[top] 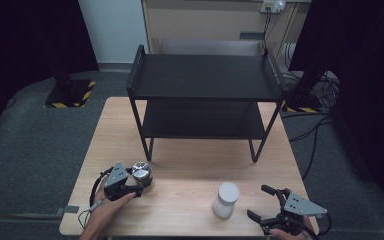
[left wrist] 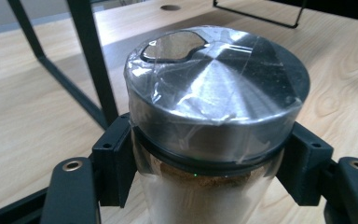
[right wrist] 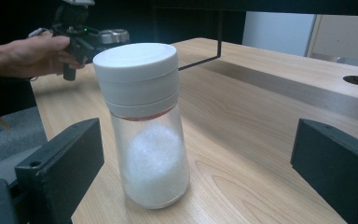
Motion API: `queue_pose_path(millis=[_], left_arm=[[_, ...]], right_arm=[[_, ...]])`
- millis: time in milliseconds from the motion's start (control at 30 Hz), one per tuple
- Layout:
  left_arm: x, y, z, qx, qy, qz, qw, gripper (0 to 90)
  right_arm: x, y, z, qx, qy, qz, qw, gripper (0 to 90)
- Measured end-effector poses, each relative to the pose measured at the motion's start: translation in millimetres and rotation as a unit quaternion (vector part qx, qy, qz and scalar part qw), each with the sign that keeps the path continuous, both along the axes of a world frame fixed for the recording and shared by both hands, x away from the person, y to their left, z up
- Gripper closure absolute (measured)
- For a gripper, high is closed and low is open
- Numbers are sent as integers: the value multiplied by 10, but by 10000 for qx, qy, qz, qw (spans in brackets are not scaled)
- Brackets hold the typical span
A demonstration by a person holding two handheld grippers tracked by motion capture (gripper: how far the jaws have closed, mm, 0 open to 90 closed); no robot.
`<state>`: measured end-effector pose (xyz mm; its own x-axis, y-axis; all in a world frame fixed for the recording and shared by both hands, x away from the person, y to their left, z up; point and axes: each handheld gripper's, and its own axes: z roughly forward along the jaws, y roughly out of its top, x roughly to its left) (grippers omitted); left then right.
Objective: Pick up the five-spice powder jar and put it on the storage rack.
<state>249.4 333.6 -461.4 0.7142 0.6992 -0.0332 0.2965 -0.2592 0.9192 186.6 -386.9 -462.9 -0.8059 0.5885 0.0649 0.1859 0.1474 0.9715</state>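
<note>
— Left gripper (top: 139, 184): closed tight on the steel-lidded jar (top: 142, 173), both pads pressed against the glass just under the lid (seen plainly in the left gripper view, jar (left wrist: 214, 121) wrapped in clear film, brown powder inside); stood upright on the table (top: 190, 170), near-left, just in front of the left leg of the black shelf rack (top: 205, 95).

— And the right gripper (top: 263, 203)?

— Held wide open, nothing between the jaws; rested at the near-right corner of the table, aimed left toward the white-capped jar (top: 226, 200); kept clear of it, with a gap on both sides.

— Where was that jar?

— Upright on the near edge of the table, right of centre, just left of the right gripper; well apart from the steel-lidded jar; filled partway with white grains (clear in the right gripper view, jar (right wrist: 142, 121) standing between the two spread jaws but farther off).

— Anything on the rack?

— Two dark shelves, at the far middle of the table; left hand (top: 107, 207) wrapped round the gripper body from below.
</note>
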Motion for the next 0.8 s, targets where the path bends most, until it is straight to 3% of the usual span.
queue_pose_path(millis=[433,800], left_arm=[[6,-59,566,-34,-94,-507,9987,300],[86,-96,1105,-55,-168,-973,9951,300]], right_arm=[[13,-5,14,46,5,97,9999,34],[43,20,8,79,46,231,9997,33]])
